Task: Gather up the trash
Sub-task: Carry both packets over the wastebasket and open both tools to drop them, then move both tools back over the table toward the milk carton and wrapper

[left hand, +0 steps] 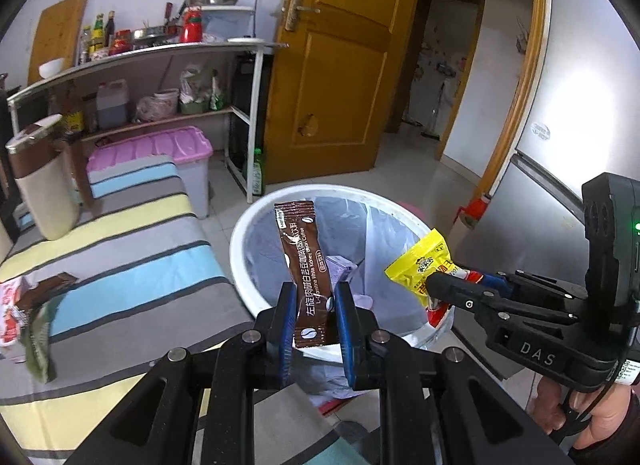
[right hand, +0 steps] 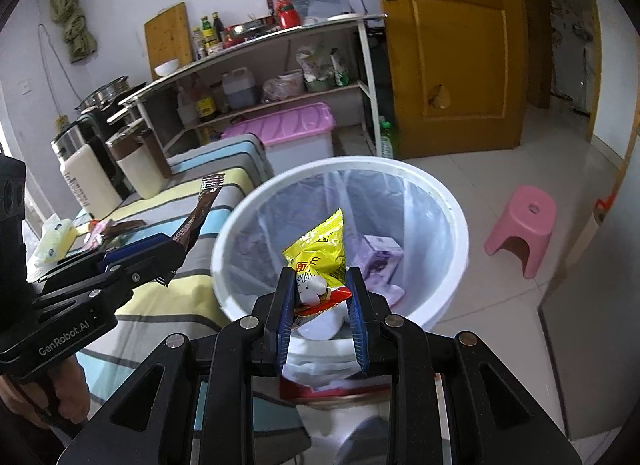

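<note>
Over the white trash bin [left hand: 256, 225], both grippers hold their trash above the open top, so each piece only has to fall straight down into the bag. Left gripper [left hand: 316, 317] is pinched tight on one long brown coffee packet [left hand: 306, 265] that stands up tall, and right gripper [right hand: 322, 301] is squeezed on one yellow snack bag [right hand: 320, 253], a bit further over the middle. One purple box [right hand: 378, 261] lies inside, and more wrappers [left hand: 24, 301] wait on the striped cloth [left hand: 132, 265] beside the bin.
</note>
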